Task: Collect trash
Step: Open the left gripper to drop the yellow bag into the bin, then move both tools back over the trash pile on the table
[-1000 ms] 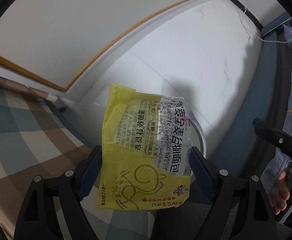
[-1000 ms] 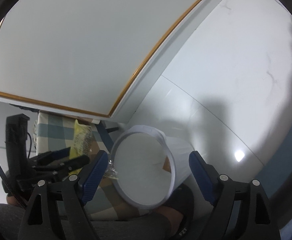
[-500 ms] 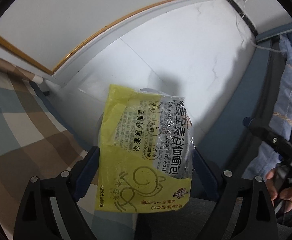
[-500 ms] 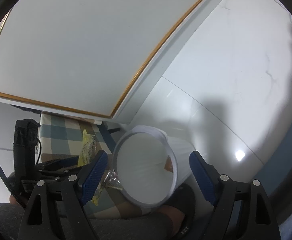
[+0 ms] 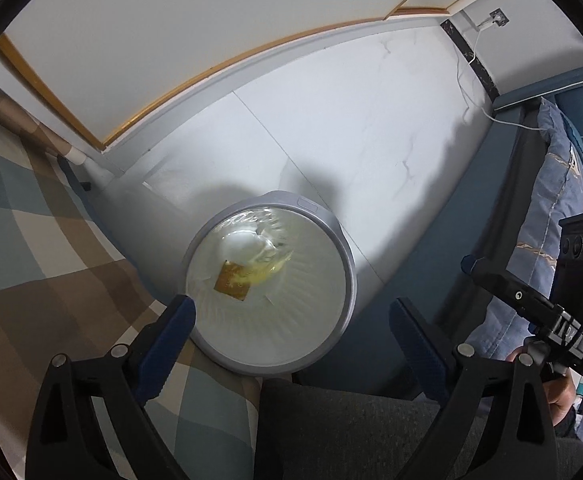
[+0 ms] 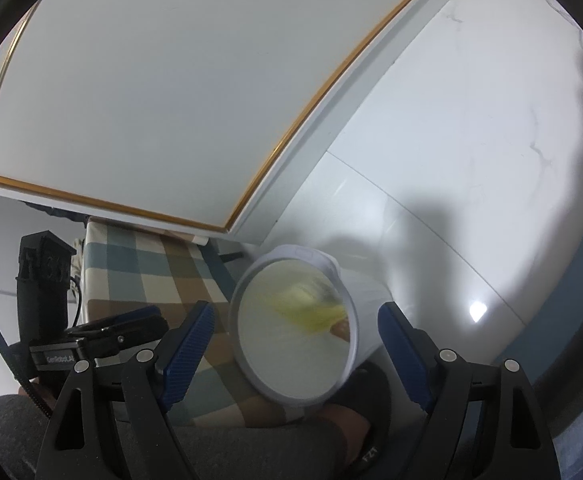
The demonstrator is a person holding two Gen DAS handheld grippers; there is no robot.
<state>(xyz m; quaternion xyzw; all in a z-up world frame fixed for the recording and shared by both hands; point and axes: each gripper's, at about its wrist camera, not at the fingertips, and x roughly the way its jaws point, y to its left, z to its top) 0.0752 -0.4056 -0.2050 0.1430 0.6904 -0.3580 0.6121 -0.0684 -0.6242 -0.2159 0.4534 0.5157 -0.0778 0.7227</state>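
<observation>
A round white trash bin (image 5: pixel 347 280) with a grey rim stands on the floor, straight below my left gripper (image 5: pixel 291 306). Its jaws are opening, with nothing between them. The yellow bread wrapper (image 5: pixel 251 268) lies inside the bin on a clear liner, next to a small brown scrap. In the right wrist view the wrapper (image 6: pixel 311 312) is a yellow blur inside the bin (image 6: pixel 251 372). My right gripper (image 6: pixel 296 312) hangs open above the bin and holds nothing. It also appears at the right edge of the left wrist view as the right gripper (image 5: pixel 511 288).
A checked cloth (image 5: pixel 31 240) covers the surface left of the bin. A white cabinet (image 5: pixel 171 40) with gold trim lines the far side of the tiled floor (image 5: pixel 371 140). A blue bed frame and pillow (image 5: pixel 551 200) lie to the right. A grey trouser leg (image 5: pixel 351 432) is below.
The yellow wrapper left my left gripper's jaws and dropped into the bin. The left jaws widened and the gripper tipped further down. The right gripper kept still.
</observation>
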